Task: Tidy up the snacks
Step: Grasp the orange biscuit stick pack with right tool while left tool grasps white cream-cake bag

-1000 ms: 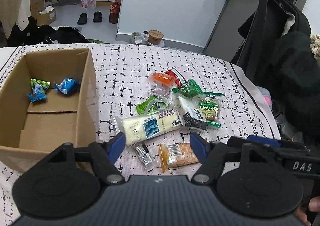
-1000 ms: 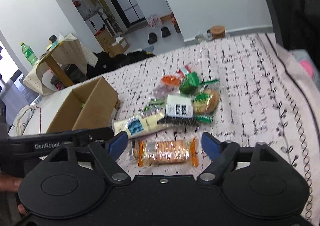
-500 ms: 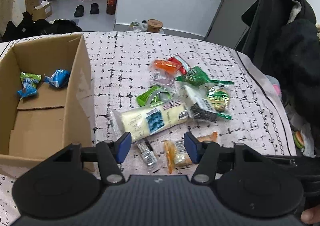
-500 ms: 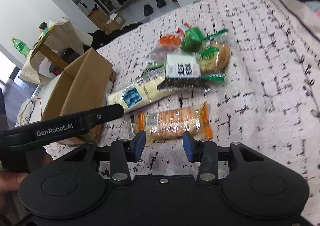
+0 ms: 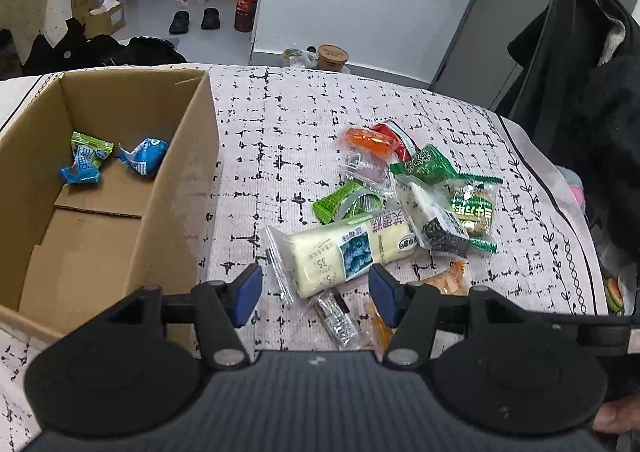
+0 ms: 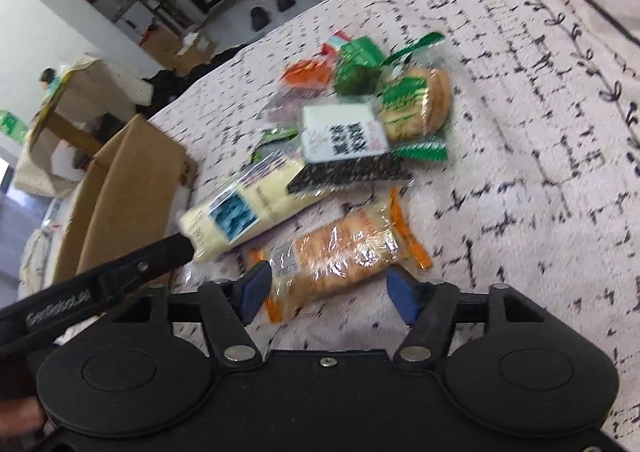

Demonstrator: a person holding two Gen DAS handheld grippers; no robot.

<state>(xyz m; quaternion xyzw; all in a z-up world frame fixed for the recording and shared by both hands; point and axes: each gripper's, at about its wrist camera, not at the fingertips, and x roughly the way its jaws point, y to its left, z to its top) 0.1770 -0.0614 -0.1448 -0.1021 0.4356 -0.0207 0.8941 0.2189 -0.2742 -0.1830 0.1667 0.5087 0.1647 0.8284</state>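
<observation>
Both grippers spread wider than half a second ago. Right gripper [image 6: 328, 296] stands open astride the cracker pack [image 6: 340, 252] on the patterned cloth; left gripper [image 5: 314, 292] is open, empty, near the cake roll [image 5: 352, 252]. Slippery wrap may slide out on closing, missing the box [image 5: 176, 187].

- Light is even and fairly bright in both views, with soft, weak shadows under the snack packets [image 5: 362, 230] on the tablecloth [image 5: 280, 123].
- The left wrist view is sharp; straight lines bow at its edges from the fisheye lens.
- The right wrist view is smeared by motion blur, so packet print is unreadable.
- Glare glints on the clear wrapper of the cracker pack [image 6: 340, 252].
</observation>
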